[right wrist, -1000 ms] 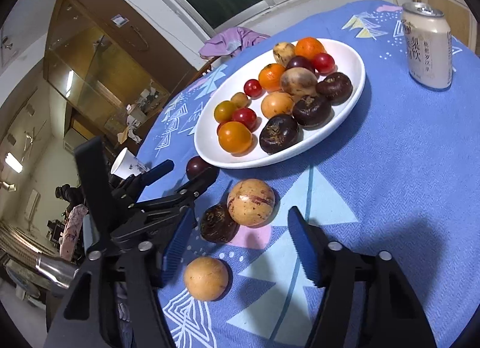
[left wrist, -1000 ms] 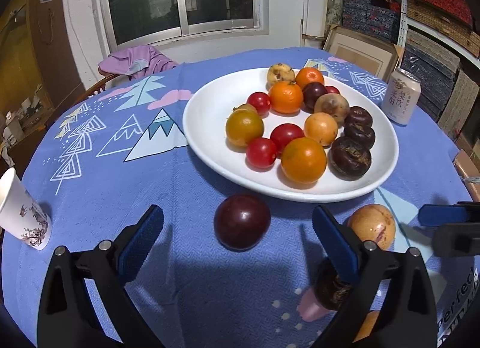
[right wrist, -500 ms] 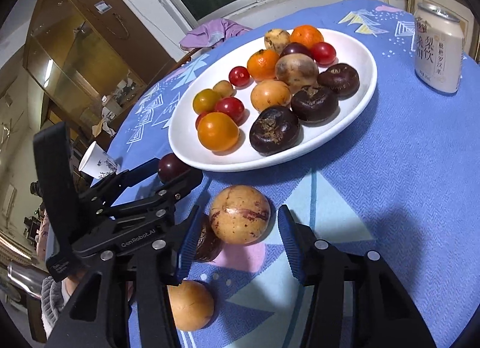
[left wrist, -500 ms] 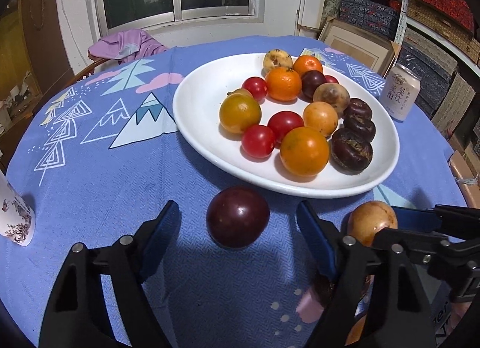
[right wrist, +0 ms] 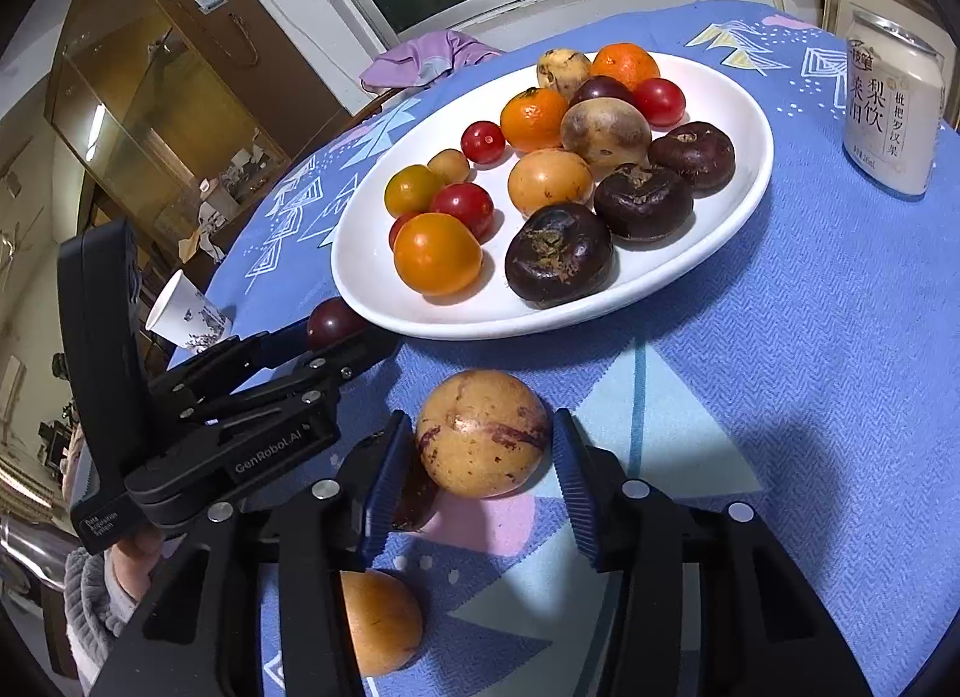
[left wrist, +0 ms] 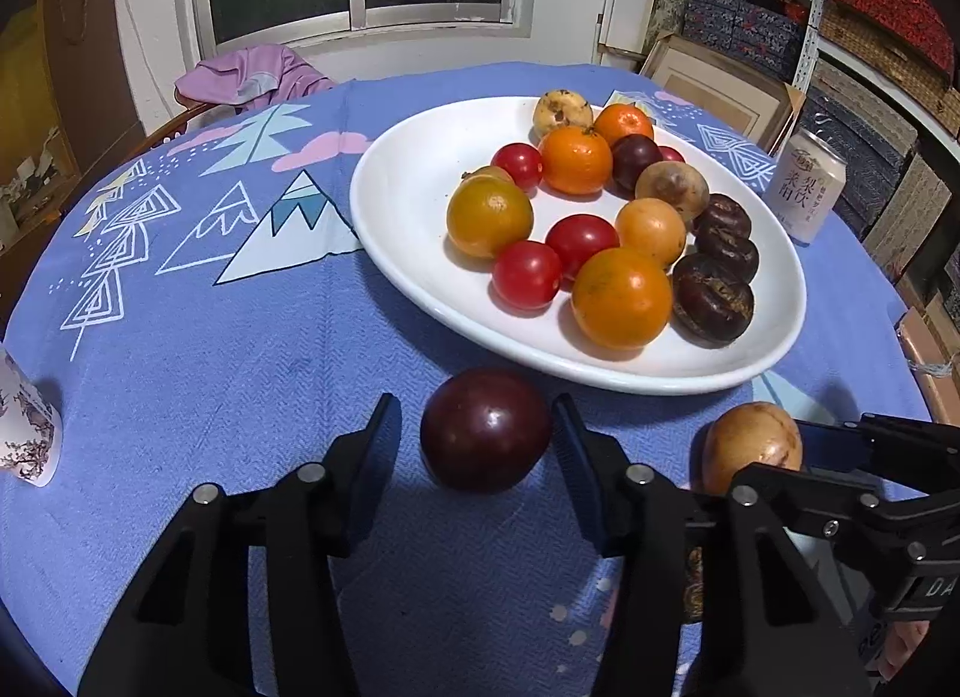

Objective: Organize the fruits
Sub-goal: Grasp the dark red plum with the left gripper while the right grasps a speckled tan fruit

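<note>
Round surface (left wrist: 252, 349) under a blue woven cloth printed with mountains and trees, bearing a large white oval ceramic plate (left wrist: 408, 217) of orange, red and dark brown fruits, a pale drink can (left wrist: 807, 187) to its right, and a patterned white paper cup (left wrist: 24, 433) at the left edge. Left gripper (left wrist: 477, 427): black fingers with blue pads, jaws just closing around a glossy dark red round plum (left wrist: 486, 430), right pad touching, left pad slightly apart. Right gripper (left wrist: 840, 451) beside a tan speckled round fruit (left wrist: 750, 439).

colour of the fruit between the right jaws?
Tan-yellow fruit with purplish-red streaks; clearest in the right wrist view.
</note>
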The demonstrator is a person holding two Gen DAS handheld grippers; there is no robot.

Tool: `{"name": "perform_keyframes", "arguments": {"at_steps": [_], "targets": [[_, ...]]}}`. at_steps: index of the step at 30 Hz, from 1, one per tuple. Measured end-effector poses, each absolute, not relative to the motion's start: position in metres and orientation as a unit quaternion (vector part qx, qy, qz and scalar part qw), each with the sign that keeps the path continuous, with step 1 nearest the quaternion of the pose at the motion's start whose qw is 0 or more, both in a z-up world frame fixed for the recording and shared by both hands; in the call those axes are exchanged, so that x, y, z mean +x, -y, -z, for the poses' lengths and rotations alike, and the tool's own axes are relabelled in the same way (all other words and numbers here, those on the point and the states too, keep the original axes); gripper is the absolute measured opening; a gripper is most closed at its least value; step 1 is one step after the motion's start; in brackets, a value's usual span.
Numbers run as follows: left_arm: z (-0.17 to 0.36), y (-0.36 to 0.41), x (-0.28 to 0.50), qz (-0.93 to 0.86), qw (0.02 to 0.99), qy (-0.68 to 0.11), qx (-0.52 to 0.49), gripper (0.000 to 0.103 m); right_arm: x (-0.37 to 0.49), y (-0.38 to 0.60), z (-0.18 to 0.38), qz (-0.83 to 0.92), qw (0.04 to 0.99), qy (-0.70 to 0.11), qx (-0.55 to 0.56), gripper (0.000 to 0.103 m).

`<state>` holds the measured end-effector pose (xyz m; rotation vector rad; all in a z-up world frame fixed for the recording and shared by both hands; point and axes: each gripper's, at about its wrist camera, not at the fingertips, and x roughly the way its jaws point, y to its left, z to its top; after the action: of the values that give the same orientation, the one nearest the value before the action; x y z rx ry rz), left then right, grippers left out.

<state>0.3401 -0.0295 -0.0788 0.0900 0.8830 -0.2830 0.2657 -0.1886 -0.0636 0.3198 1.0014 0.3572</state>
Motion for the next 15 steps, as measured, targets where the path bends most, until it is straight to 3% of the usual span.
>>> {"name": "perform_keyframes", "arguments": {"at_steps": [7,15], "targets": [[0.077,0.031,0.336,0.141,0.895,-0.419,0.051,0.039,0.264,0.183,0.062,-0.17,0.858,-0.468,0.129,0.045],[0.076,0.029,0.329,0.14,0.897,-0.417,0.052,0.038,0.258,0.19,0.057,-0.181,0.856,-0.464,0.138,0.045]]}}
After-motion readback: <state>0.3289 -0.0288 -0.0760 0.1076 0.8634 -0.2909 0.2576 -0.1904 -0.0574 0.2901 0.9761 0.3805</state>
